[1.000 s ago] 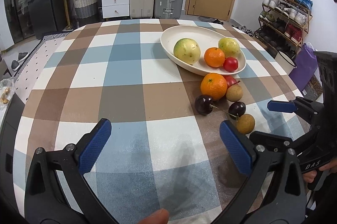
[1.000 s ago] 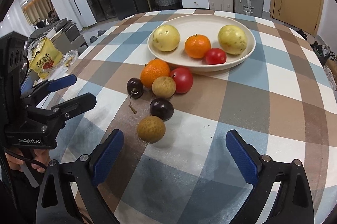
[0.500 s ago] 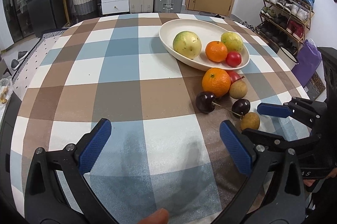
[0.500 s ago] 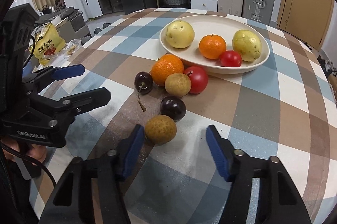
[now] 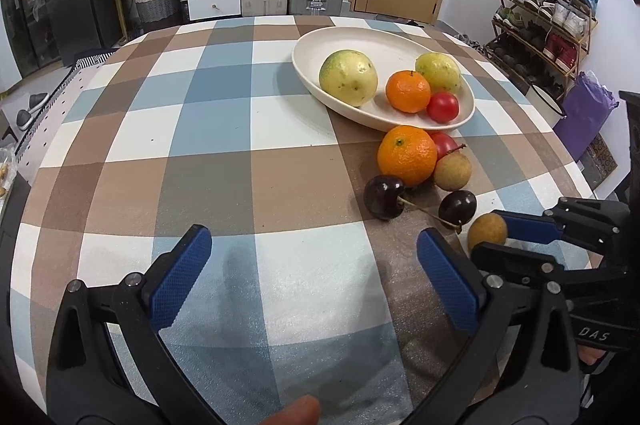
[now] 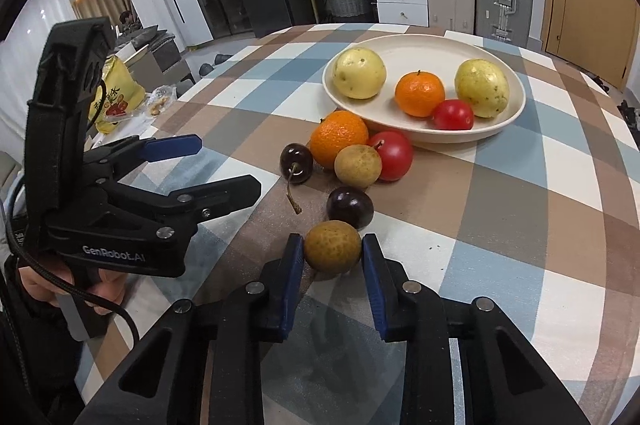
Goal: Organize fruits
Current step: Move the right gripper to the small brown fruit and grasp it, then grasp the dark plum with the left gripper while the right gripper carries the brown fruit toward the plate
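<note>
Right gripper (image 6: 332, 257) jaws have just been closing and now sit pinched on the longan (image 6: 332, 246), one blue pad on each side; the fruit is low on the counter (image 6: 540, 225), nearest of the loose cluster, apparently not lifted yet; left gripper (image 5: 316, 277) jaws wide apart with nothing between them, hovering over bare cloth left of the fruit. Plate (image 6: 516, 113) is beyond the cluster and already holds two guavas, an orange and a tomato. Risks as I read them: longan is small, round and hard-skinned, and the pads look to hold it near their tips, so it could squirt out on lift, or crack if squeezed harder; a cherry (image 6: 350, 207) sits just behind it, near touching, so a forward drag instead of a straight lift would likely knock it and set it rolling; the other cherry's stem (image 6: 292, 191) lies just left of the pads and could snag; plate has little room near its front edge, so a drop there may bump the tomato (image 6: 452, 115).
</note>
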Available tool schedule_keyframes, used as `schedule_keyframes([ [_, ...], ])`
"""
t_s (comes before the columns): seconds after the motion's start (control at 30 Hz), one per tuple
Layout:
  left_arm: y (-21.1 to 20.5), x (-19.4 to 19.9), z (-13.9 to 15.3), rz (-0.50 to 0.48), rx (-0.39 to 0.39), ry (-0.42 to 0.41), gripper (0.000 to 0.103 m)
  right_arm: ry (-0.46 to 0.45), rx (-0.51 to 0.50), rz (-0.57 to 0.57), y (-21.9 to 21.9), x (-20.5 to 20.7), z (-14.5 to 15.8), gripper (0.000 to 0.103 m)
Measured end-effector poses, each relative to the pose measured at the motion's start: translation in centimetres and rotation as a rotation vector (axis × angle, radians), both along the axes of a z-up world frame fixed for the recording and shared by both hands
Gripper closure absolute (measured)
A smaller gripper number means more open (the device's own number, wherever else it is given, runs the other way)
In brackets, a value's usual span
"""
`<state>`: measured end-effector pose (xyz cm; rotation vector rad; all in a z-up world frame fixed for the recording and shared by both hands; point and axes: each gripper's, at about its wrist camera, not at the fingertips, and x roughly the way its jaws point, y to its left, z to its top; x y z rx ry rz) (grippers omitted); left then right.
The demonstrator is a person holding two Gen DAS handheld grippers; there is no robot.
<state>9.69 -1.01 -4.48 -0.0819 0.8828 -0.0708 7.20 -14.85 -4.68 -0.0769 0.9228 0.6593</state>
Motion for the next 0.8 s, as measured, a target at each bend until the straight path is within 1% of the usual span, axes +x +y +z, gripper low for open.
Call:
schedule_keyframes([
  [0.43,-1.2,1.8,-0.7,-0.029,0.021,0.028,0.000,-0.017,0.045,-0.108,-4.5,0.8,1.1,0.073],
  [0.53,-1.7,2.3,-1.0,-0.036,0.042,0.035,0.000,-0.019,0.045,-0.124,-5.0,1.0,1.2,0.073],
  [0.73,-2.7,3.1,-1.0,-0.066,0.054,0.031,0.001,-0.018,0.046,-0.149,-5.7,1.1,1.2,0.073],
  [0.8,-2.9,3.3,-0.9,-0.078,0.057,0.029,0.004,-0.016,0.048,-0.154,-5.9,1.1,1.1,0.073],
])
